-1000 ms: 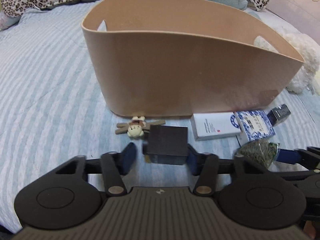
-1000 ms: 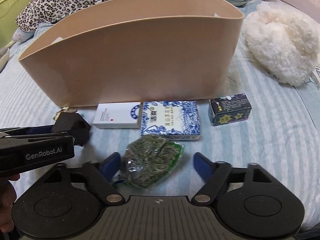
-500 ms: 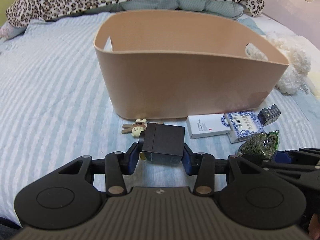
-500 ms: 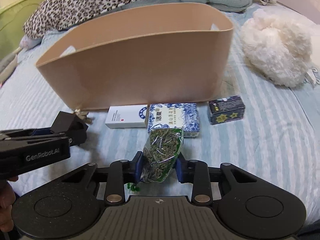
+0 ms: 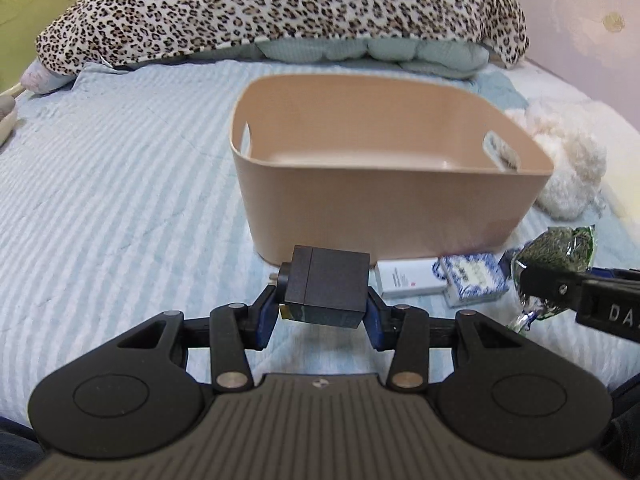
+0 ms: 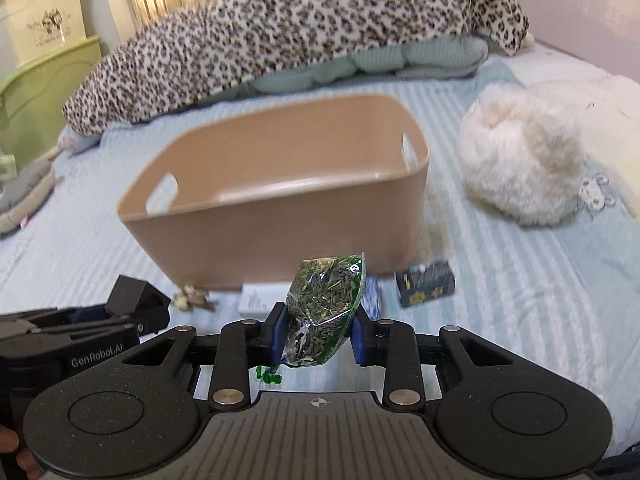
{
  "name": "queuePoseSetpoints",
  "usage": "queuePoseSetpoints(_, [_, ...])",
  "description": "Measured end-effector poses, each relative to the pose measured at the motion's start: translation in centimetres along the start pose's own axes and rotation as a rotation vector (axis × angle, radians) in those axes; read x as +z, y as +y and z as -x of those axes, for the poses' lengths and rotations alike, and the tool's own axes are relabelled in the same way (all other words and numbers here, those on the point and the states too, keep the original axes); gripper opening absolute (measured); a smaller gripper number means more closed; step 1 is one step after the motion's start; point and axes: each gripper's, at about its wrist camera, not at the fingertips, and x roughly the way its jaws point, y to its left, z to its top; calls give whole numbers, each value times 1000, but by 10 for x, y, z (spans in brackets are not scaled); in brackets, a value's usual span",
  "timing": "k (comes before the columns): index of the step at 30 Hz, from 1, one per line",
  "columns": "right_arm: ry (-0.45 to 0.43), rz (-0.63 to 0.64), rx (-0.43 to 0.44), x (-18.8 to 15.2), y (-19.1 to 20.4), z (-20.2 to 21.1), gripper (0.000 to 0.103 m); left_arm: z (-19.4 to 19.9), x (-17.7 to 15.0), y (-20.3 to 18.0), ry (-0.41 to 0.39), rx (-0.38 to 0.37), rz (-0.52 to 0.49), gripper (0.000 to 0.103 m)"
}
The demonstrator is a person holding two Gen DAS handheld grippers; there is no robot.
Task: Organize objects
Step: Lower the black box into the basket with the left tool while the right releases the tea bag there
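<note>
While the striped blue bed (image 5: 120, 208) fills most of what I see, with a leopard-print blanket (image 5: 280, 4) heaped at its far end, the tan basket (image 5: 384, 208) sits in the middle of it with nothing visible inside. A fluffy white cushion (image 6: 524, 160) lies to its right. My left gripper (image 5: 323, 312) is clenched on a black box (image 5: 328, 286), held clear of the bed in front of the basket's near wall. My right gripper (image 6: 318, 334) is grasping a clear packet of green leaves (image 6: 326, 310) (crumpled between the blue pads), also lifted. On the bed by the basket's base lie a white box (image 5: 404, 278), a blue-and-white patterned box (image 5: 472, 276), a dark starred box (image 6: 426, 288) and a small figurine (image 6: 192, 298).
</note>
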Motion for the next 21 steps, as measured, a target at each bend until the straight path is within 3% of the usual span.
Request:
queuePoseSetpoints(11, [-130, 3, 31, 40, 0, 28, 30, 20, 32, 16, -58, -29, 73, 46])
queuePoseSetpoints(21, [-187, 12, 27, 77, -3, 23, 30, 18, 67, 17, -116, 11, 31, 46])
